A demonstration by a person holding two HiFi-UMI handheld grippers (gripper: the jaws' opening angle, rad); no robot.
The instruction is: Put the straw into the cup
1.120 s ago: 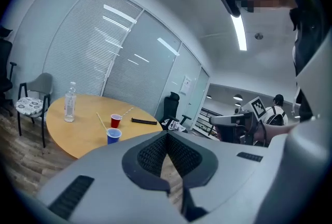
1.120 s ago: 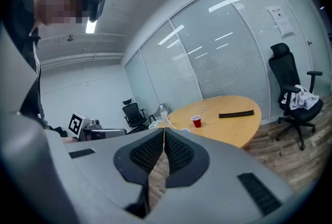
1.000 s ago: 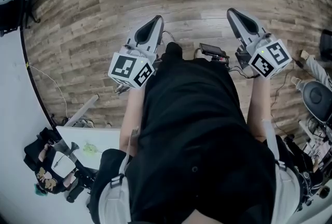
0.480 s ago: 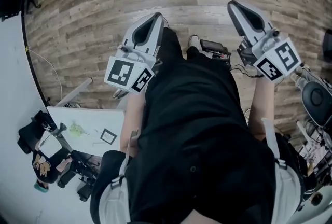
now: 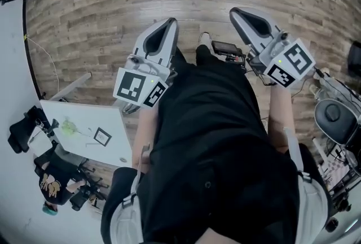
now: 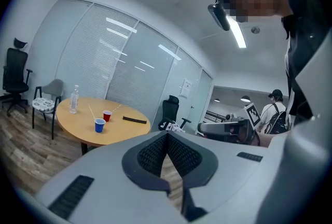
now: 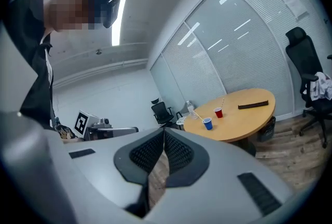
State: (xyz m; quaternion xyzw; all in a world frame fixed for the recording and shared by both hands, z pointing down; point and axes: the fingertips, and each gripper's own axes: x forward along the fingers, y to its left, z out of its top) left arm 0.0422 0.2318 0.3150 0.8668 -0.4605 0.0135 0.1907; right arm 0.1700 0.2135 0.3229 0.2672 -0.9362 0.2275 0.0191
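With left gripper [image 5: 170, 22] and right gripper [image 5: 234, 12] both closed on nothing, we stand well clear of the table [image 6: 83, 114], now gone from the head view, and the straw [image 6: 91, 111] sits in the blue cup [image 6: 99, 125], suggesting completion.

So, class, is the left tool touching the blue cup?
Apart. The left gripper view shows the left tool shut and empty, while the blue cup stands on the round table well beyond it, across the room.
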